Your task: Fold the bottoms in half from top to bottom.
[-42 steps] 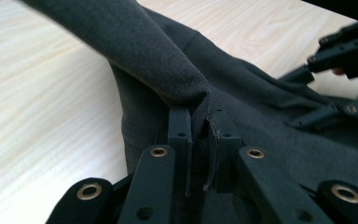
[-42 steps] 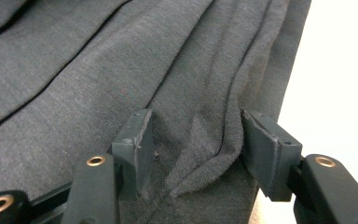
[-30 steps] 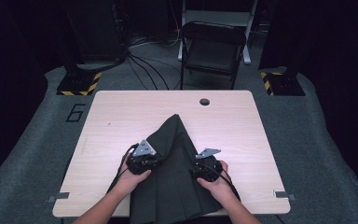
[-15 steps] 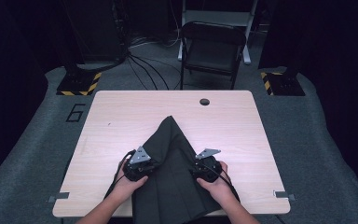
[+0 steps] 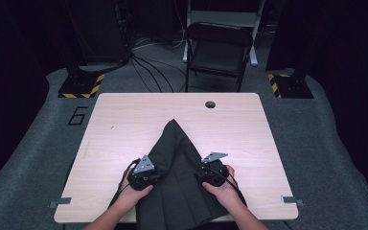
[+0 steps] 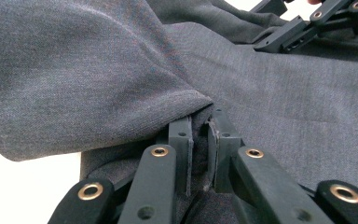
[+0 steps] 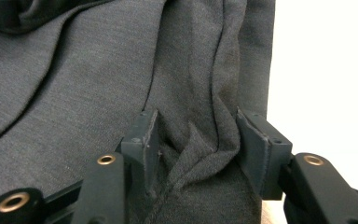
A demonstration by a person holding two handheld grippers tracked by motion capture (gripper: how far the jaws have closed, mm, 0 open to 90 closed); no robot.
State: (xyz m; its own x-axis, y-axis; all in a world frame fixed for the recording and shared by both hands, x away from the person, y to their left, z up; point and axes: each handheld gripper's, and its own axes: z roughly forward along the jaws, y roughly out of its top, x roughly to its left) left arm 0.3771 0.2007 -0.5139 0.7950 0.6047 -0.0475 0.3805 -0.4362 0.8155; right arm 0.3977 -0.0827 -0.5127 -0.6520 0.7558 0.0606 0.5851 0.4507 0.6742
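A dark grey garment [image 5: 177,153] lies on the wooden table [image 5: 124,120], tapering to a peak toward the far side and hanging over the near edge. My left gripper [image 5: 152,175] is at its left edge; in the left gripper view the jaws [image 6: 201,128] are shut on a fold of the garment [image 6: 98,79]. My right gripper [image 5: 205,175] is at the garment's right edge. Its jaws [image 7: 196,133] stand about half wide with bunched garment fabric [image 7: 74,70] pressed between the pads, and they have just eased apart slightly. The right gripper [image 6: 307,25] also appears across the cloth.
A round cable hole [image 5: 210,104] sits near the table's far edge. Beyond the table stand a black folding chair [image 5: 218,50] and two stand bases with yellow-black stripes [image 5: 81,86]. Bare tabletop lies to the left, right and far side of the garment.
My left hand has sunk a little toward the near edge with the cloth's left side, and the garment's peak has shifted slightly left. The right hand has stayed put.
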